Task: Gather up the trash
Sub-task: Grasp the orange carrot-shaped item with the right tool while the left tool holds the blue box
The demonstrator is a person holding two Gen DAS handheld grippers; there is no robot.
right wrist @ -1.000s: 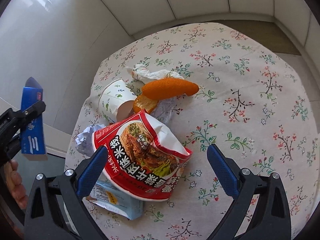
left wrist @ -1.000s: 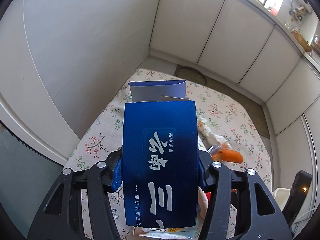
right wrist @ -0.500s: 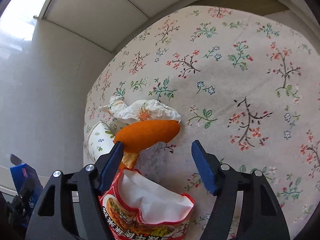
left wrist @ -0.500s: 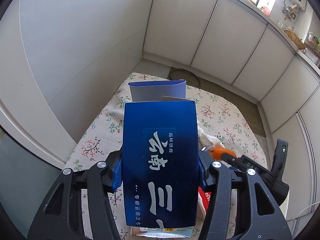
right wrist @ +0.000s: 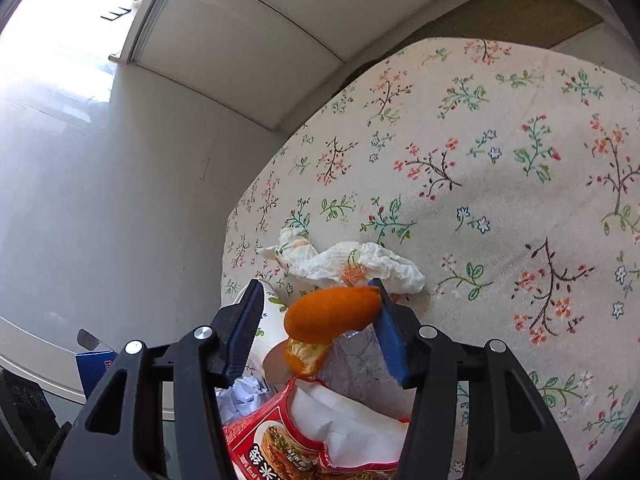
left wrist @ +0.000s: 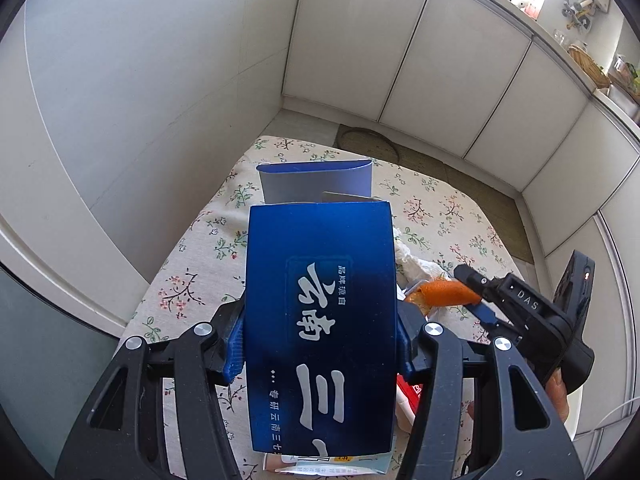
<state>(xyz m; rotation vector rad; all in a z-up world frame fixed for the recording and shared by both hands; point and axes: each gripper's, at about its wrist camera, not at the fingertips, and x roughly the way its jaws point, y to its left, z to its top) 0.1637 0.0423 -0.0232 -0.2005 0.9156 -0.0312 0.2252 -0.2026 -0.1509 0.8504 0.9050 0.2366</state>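
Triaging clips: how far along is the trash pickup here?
Early. Done: the left tongs grip an open blue cardboard box. In hand: the right tongs have been closing around a curled orange peel; one pad touches it, the other is apart. Left on the floral tablecloth: crumpled white tissue, red noodle packet, patterned paper cup. No bin visible.

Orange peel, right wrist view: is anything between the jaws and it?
Nothing visible. The orange peel already sits between the right gripper jaws, which have just been closing; one pad is at its tip, the other stands clear. The crumpled tissue lies just beyond, the noodle bag below.
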